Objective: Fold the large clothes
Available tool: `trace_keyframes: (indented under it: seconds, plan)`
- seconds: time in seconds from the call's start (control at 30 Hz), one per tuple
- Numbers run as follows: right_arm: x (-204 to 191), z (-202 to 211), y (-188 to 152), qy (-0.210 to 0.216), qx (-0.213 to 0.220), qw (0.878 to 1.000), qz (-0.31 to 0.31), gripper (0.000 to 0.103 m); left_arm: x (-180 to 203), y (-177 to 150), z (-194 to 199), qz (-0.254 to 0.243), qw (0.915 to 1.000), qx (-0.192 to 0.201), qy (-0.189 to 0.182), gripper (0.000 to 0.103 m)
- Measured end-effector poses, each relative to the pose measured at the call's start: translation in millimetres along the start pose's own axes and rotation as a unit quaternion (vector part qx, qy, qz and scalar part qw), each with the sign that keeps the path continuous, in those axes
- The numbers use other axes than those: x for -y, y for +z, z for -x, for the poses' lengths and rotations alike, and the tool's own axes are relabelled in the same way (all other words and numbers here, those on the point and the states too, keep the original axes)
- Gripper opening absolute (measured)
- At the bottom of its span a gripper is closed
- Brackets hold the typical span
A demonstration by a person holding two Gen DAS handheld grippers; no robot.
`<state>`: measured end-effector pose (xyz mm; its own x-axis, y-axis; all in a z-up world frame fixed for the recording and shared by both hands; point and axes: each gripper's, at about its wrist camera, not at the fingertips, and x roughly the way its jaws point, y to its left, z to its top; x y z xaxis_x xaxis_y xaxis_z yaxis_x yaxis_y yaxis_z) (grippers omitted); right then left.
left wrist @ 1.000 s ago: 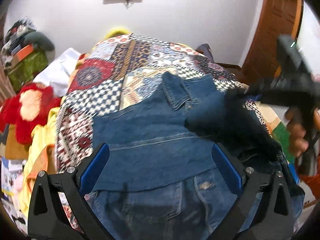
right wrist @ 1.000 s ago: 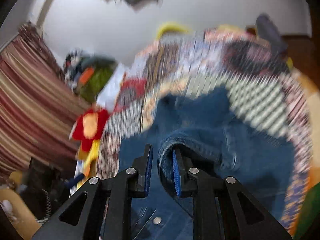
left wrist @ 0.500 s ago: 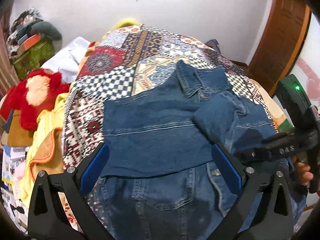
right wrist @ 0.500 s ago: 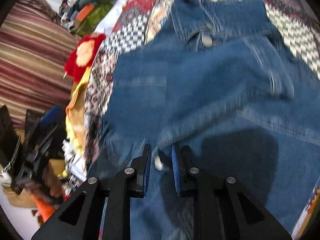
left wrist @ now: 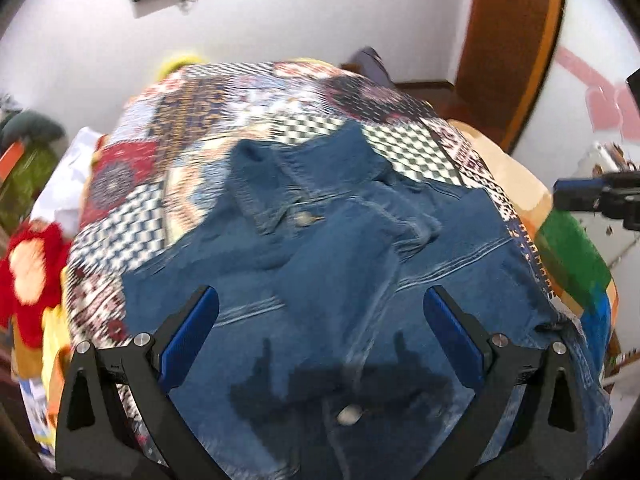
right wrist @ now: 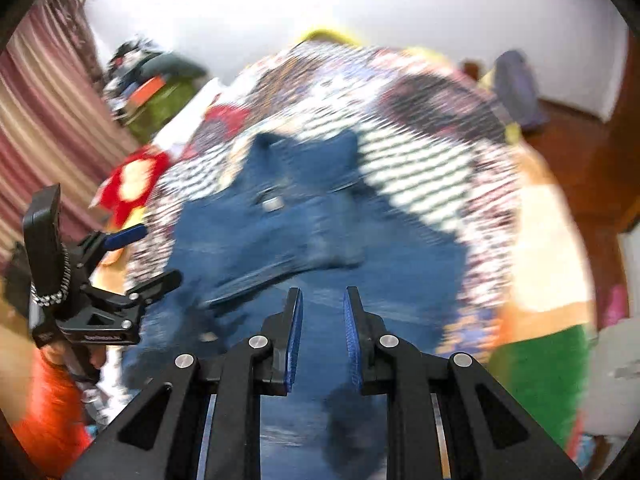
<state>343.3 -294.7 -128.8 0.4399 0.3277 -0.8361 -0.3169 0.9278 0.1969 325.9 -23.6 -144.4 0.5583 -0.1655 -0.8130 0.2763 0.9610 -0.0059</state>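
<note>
Denim jacket spread on the bed, both claws above it and holding nothing.

The left claw (left wrist: pixel 320 320) hangs with its blue pads spread wide, the denim jacket (left wrist: pixel 340 248) lying flat below and ahead of it on the patchwork bedspread (left wrist: pixel 208 120). The right claw (right wrist: pixel 322 332) has its pads drawn nearly together with nothing between them, the jacket under and beyond its tips. The jacket lies front up, collar at the far end, one sleeve folded across its chest, metal buttons showing.
</note>
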Motion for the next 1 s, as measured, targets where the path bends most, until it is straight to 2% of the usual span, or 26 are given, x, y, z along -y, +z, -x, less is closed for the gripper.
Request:
trace_keyframes:
  seconds: [0.03,0.1,0.17,0.23,0.37,0.43,0.57,0.63,0.73,0.8,0.83,0.87,0.9,0.93,1.0]
  plan:
    - [11,2,-2,-0.013,0.002,1.0,-0.001,0.017,7,5,-8,-0.008,0.9999,-0.006,-0.006,0.102]
    - [28,-4,-7,-0.027,-0.006,1.0,-0.01,0.017,21,12,-26,-0.028,0.9993,-0.018,-0.017,0.094]
    - [42,-10,-14,-0.031,-0.018,0.999,-0.024,0.017,32,17,-47,-0.045,0.9978,-0.041,-0.024,0.078]
    - [55,-24,-21,-0.033,-0.036,0.998,-0.037,0.017,44,19,-73,-0.059,0.9949,-0.074,-0.035,0.069]
    - [68,-44,-34,-0.023,-0.062,0.997,-0.05,0.017,55,12,-117,-0.095,0.9883,-0.119,-0.003,0.058]
    - [68,-53,-40,-0.017,-0.069,0.996,-0.052,0.017,55,9,-121,-0.104,0.9885,-0.109,0.004,0.052]
    - [66,-75,-49,-0.005,-0.091,0.994,-0.055,0.017,47,8,-110,-0.109,0.9905,-0.08,0.025,0.021]
    - [65,-90,-54,-0.005,-0.108,0.993,-0.055,0.017,37,11,-101,-0.098,0.9925,-0.068,0.025,0.013]
    - [61,-100,-61,-0.005,-0.108,0.993,-0.043,0.017,16,17,-78,-0.069,0.9962,-0.04,0.036,0.011]
    - [57,-100,-64,-0.017,-0.1,0.994,-0.025,0.022,-2,20,-58,-0.046,0.9981,-0.016,0.039,0.011]
    - [56,-100,-65,-0.027,-0.097,0.995,-0.019,0.032,-14,20,-46,-0.031,0.9986,-0.004,0.042,0.011]
    - [56,-99,-68,-0.052,-0.091,0.994,-0.013,0.051,-29,18,-34,-0.012,0.9987,0.007,0.048,0.011]
    - [56,-98,-69,-0.071,-0.088,0.994,-0.009,0.063,-43,17,-26,0.003,0.9986,0.012,0.051,0.011]
    - [58,-97,-71,-0.094,-0.083,0.992,-0.006,0.079,-57,12,-20,0.02,0.9982,0.014,0.055,0.011]
    - [61,-97,-77,-0.092,-0.082,0.992,-0.006,0.083,-82,-1,-13,0.051,0.9974,0.008,0.05,0.011]
